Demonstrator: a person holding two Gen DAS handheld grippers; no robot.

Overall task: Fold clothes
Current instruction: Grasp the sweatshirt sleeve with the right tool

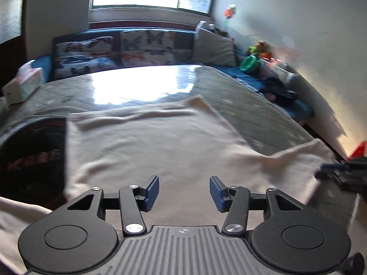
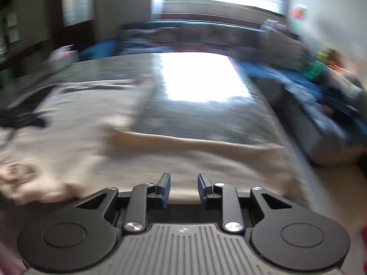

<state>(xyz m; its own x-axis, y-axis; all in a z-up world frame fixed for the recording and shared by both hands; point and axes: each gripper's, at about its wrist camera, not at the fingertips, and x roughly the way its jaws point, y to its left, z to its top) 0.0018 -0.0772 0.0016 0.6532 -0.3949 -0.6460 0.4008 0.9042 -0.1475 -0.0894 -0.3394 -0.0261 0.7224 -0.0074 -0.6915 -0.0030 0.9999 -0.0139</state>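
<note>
Cream garment [image 1: 151, 146], spread flat on quilted table [image 1: 240, 96], sleeve trailing toward 3 o'clock; left gripper [image 1: 184, 193] and right gripper [image 2: 184, 189] both spread, empty, above near hem: advise pinching sleeve edge, folding inward smoothly.

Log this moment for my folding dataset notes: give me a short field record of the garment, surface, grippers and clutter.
garment: cream shirt spread flat, one sleeve out to the right
surface: grey quilted bed cover
left gripper: open, above the shirt, holding nothing
right gripper: open, holding nothing; view motion-blurred
beside shirt: dark garment on the left
clutter: tissue box, butterfly pillows
</note>
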